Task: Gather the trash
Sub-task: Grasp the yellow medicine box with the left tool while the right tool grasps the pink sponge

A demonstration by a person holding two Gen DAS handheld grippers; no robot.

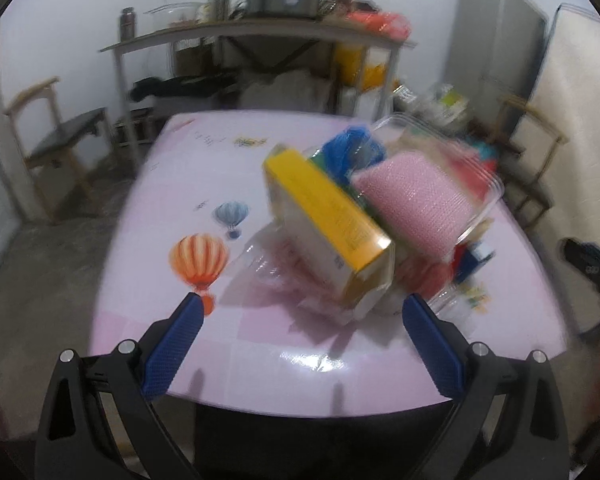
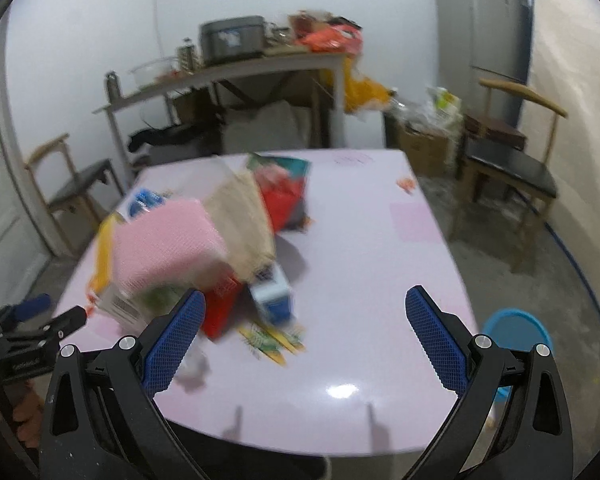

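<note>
**Trash heap on a pink table, both grippers wide open**

On the glossy pink table (image 1: pixel 148 288) printed with hot-air balloons, the left wrist view shows a blurred pile of trash right of centre. A yellow rectangular cardboard box (image 1: pixel 332 220) lies tilted on top, leaning over a crumpled clear plastic wrapper (image 1: pixel 268 268). Just beside it sits a pink textured sponge-like pad (image 1: pixel 416 204) inside a clear plastic container (image 1: pixel 484 176), with a blue plastic bag (image 1: pixel 352 152) behind. The left gripper (image 1: pixel 302 308) hovers at the near table edge, its blue-padded jaws spread wide and holding nothing.

From the right wrist view, the same pile sits on the left half of the table (image 2: pixel 380 280). The pink pad (image 2: pixel 164 240) is nearest, a beige paper bag (image 2: pixel 244 220) leans behind it, and red packaging (image 2: pixel 284 196) lies further back. A small blue-and-white carton (image 2: pixel 274 300) rests at the pile's near edge. The right gripper (image 2: pixel 306 308) has its jaws fully apart, empty, above bare tabletop. A blue plastic basin (image 2: pixel 516 332) stands on the floor, right of the table.
</note>
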